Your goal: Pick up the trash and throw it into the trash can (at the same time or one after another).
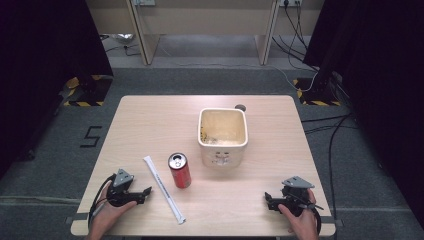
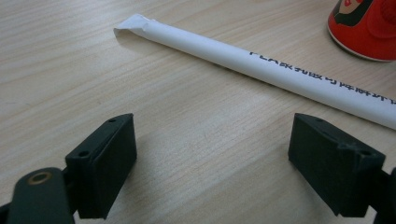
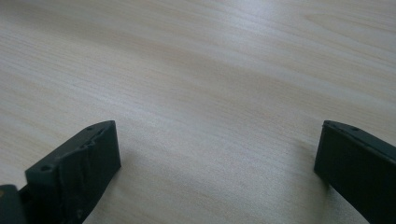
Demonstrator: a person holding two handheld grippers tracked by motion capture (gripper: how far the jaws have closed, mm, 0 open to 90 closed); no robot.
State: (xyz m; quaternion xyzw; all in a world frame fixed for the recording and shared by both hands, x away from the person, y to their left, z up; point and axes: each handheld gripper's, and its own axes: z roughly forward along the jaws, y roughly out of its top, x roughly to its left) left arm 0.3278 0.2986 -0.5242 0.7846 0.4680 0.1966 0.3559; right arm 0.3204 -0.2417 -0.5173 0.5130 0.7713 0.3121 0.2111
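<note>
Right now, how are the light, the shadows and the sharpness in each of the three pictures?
High view: table evenly lit, surroundings dark, soft shadow beside the can. Left gripper view: wrapped straw fairly sharp, its print blurring toward the right, jaws soft and near. Right gripper view: pale glare on the wood at top, jaws blurred, faint shadows under them.

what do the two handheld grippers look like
Both the left gripper and the right gripper are black, each topped by a grey three-cornered plate and trailing a black cable. The gripper views show blocky black jaws with small screw holes.
</note>
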